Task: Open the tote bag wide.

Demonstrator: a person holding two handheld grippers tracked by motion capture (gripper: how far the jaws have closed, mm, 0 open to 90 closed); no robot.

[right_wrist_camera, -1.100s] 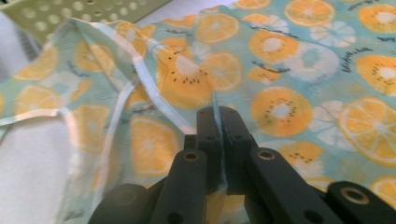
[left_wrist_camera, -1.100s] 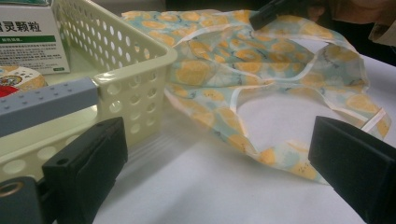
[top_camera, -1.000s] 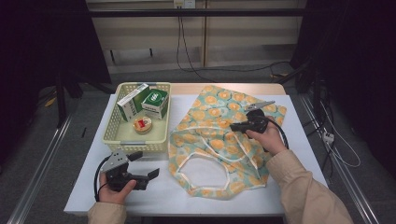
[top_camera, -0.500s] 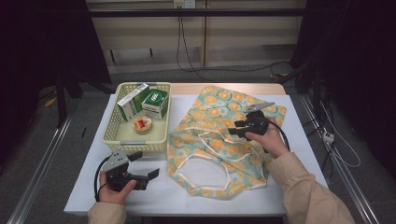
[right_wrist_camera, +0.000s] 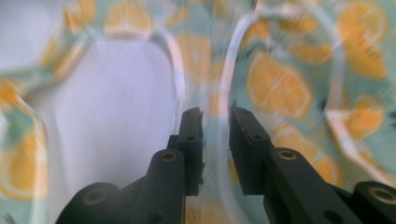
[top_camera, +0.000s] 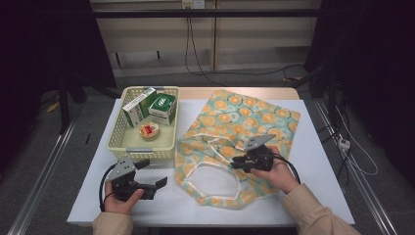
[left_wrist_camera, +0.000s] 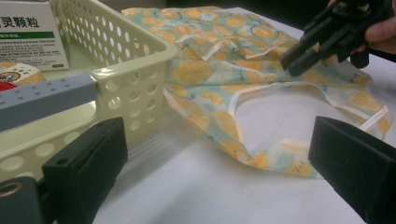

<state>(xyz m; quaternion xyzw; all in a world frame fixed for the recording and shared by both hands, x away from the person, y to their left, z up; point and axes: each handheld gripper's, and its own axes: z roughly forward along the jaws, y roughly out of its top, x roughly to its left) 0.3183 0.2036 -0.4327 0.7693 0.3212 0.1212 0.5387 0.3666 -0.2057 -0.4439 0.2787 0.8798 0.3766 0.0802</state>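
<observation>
Right hand-held gripper [top_camera: 236,163] lies level over the bag [top_camera: 254,115], jaws narrowly apart, just closing.

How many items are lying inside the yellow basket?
3: a white box at the far left, a green box beside it, a small round tin in front. More may be hidden.
</observation>
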